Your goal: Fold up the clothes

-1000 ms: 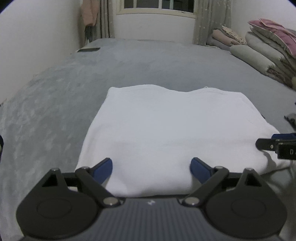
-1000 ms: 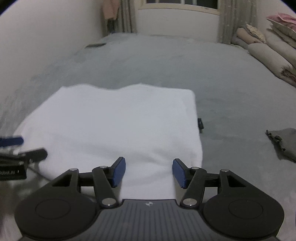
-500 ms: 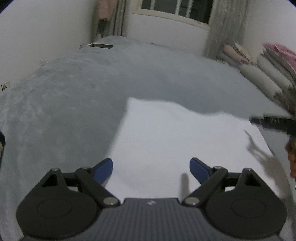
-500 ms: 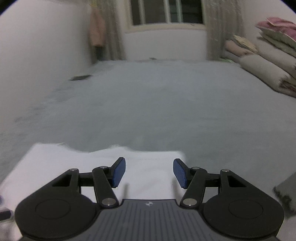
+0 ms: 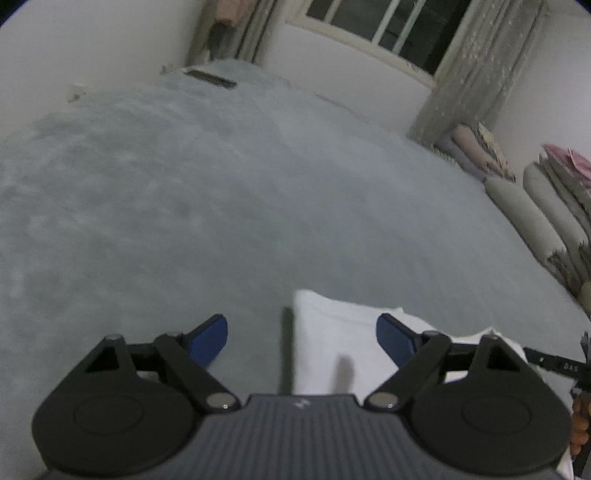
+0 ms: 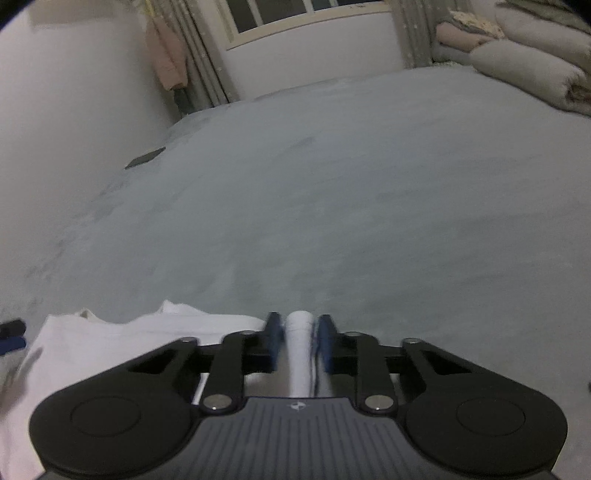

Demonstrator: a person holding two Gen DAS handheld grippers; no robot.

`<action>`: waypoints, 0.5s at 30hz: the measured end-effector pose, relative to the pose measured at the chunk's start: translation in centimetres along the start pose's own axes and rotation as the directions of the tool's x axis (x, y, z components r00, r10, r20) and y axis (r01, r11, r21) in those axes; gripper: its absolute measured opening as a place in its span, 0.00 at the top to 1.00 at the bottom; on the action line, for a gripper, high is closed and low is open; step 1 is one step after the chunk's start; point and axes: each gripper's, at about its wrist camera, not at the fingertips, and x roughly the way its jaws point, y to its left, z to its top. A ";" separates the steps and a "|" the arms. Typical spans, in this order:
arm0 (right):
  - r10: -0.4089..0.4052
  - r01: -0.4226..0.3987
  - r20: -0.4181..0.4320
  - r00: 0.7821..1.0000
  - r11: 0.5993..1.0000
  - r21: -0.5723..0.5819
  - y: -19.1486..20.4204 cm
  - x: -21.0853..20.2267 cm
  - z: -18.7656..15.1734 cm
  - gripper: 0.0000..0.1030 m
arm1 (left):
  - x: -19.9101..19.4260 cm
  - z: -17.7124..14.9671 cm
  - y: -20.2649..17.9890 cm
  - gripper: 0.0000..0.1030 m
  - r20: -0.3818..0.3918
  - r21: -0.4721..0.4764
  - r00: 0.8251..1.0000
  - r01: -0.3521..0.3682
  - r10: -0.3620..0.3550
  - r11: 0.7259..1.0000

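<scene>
**Right jaws pinched on shirt edge, left jaws half open over far corner**

Surface: grey bedspread (image 5: 221, 206), plush, short mottled nap, flat, fills most of both views. Blurred frames.

Garment: white shirt (image 5: 332, 343), knit cotton look, matte, folded to a flat slab with layered edges. Lies on the bedspread at 6 o'clock in both views, mostly hidden under the gripper bodies. In left wrist view its far corner pokes out at 5 o'clock, edge straight with a stitched seam line across it. In right wrist view the shirt (image 6: 110, 354) spreads to 7–8 o'clock, far edge wavy, with a small raised peak.

Right gripper (image 6: 298, 339): jaws have just been closing, now narrow. A vertical ridge of white fabric is squeezed between the blue pads (image 6: 325, 343), both pads pressing on it. Ridge is rounded at the top, like a rolled fold.

Left gripper (image 5: 301, 339): jaws have just been closing, now about mid width. Shirt's left edge lies between the fingers (image 5: 208, 338); the right finger overlaps the fabric, the left one sits over bare bedspread. Pads not pressing anything I can see.

Hardware: black plastic linkages, steel pivot pins, ribbed grey housing, blue rubbery pads.

Background: rolled quilts (image 5: 532, 214) stacked at 3 o'clock, window (image 6: 295, 11) with curtains at 12, flat dark object (image 6: 146, 158) on bedspread at 10.
</scene>
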 end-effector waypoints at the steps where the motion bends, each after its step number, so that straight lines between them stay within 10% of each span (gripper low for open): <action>1: -0.007 0.007 0.005 1.000 1.000 -0.018 0.1 0.0 -0.1 0.89 | 0.4 -0.1 -0.1 0.49 -0.006 0.004 1.000 0.001 -0.001 1.000; 3: -0.005 0.006 0.018 1.000 0.999 -0.036 0.0 -0.1 -0.3 0.92 | 1.1 -0.3 -0.1 0.85 -0.014 0.006 1.000 0.007 -0.007 1.000; 15: -0.074 0.110 0.215 0.974 0.981 -0.161 2.3 -2.0 -0.5 0.93 | -0.7 0.3 0.0 0.95 0.133 -0.006 0.991 -0.004 0.005 1.000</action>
